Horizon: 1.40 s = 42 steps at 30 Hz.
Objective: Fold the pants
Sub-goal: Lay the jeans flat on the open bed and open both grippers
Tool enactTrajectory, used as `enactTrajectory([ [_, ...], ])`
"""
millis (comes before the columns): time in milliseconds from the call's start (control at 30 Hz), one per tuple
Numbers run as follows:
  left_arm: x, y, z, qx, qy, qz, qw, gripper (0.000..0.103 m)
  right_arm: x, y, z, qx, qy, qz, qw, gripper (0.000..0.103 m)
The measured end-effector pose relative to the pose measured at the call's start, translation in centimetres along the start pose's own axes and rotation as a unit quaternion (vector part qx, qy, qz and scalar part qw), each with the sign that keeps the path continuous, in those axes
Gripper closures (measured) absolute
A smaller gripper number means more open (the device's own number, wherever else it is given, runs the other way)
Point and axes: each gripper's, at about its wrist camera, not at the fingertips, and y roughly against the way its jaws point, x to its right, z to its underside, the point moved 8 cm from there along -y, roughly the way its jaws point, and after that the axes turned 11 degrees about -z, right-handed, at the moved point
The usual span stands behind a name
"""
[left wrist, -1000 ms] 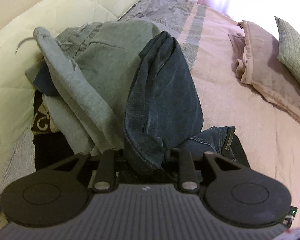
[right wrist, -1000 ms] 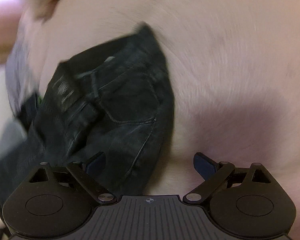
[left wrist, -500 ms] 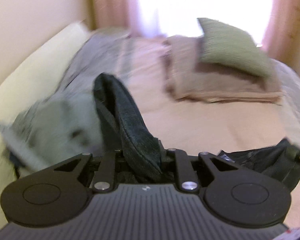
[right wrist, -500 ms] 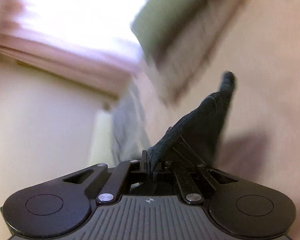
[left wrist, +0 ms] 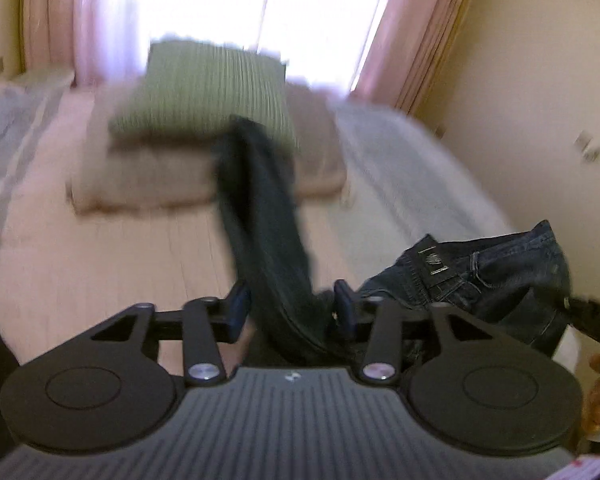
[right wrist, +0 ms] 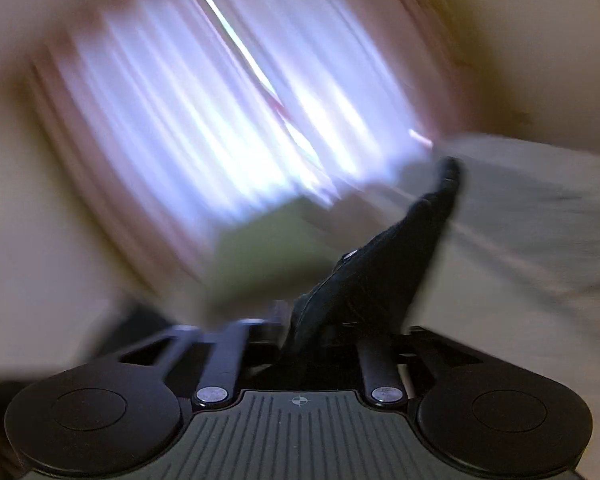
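Dark blue jeans are lifted above the bed. In the left wrist view one leg (left wrist: 260, 208) runs up from between the fingers of my left gripper (left wrist: 292, 308), which is shut on a thick bunch of denim. The waistband end (left wrist: 492, 276) hangs to the right, where my right gripper (left wrist: 588, 316) shows at the frame edge with a hand below it. In the blurred right wrist view the jeans (right wrist: 380, 264) rise as a dark flap from my right gripper (right wrist: 300, 332), shut on the fabric.
A green striped pillow (left wrist: 204, 88) lies on beige pillows (left wrist: 160, 176) at the head of the bed. The pink bedspread (left wrist: 100, 260) stretches below. Pink curtains (left wrist: 400, 40) over a bright window stand behind. A cream wall (left wrist: 540, 80) is at the right.
My right gripper went from open beside the jeans to shut on them. Both grippers lifted the jeans and swung from the clothes pile toward the pillows and window.
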Motion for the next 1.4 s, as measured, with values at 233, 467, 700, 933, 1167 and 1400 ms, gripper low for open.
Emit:
enactTrajectory([
  [233,6.5,-3.5,12.7,-0.139,-0.065,-0.105,0.9825,0.056,15.3,6.5,8.3,-0.224,-0.045,0.139,0.964,0.037],
  [467,7.3,1.5,18.5,-0.176,-0.074,-0.124,0.9737,0.049,13.8,11.0,11.6,-0.285,-0.057,0.110,0.950,0.037],
  [700,9.0,5.1,18.5,-0.134,-0.109,-0.107,0.9792,0.044,9.0,14.2,12.8,-0.266,-0.028,0.101,0.958,0.037],
  [933,8.2,7.0,19.7,-0.117,-0.120,-0.090,0.9817,0.044,6.3,15.0,14.8,-0.244,-0.019,0.118,0.962,0.037],
  [1167,8.6,8.3,20.1,-0.109,-0.128,-0.084,0.9821,0.043,4.6,16.0,15.5,-0.230,-0.008,0.117,0.966,0.037],
  [1400,10.2,8.1,19.8,-0.110,-0.125,-0.096,0.9814,0.043,5.6,15.5,14.9,-0.235,-0.008,0.106,0.966,0.037],
])
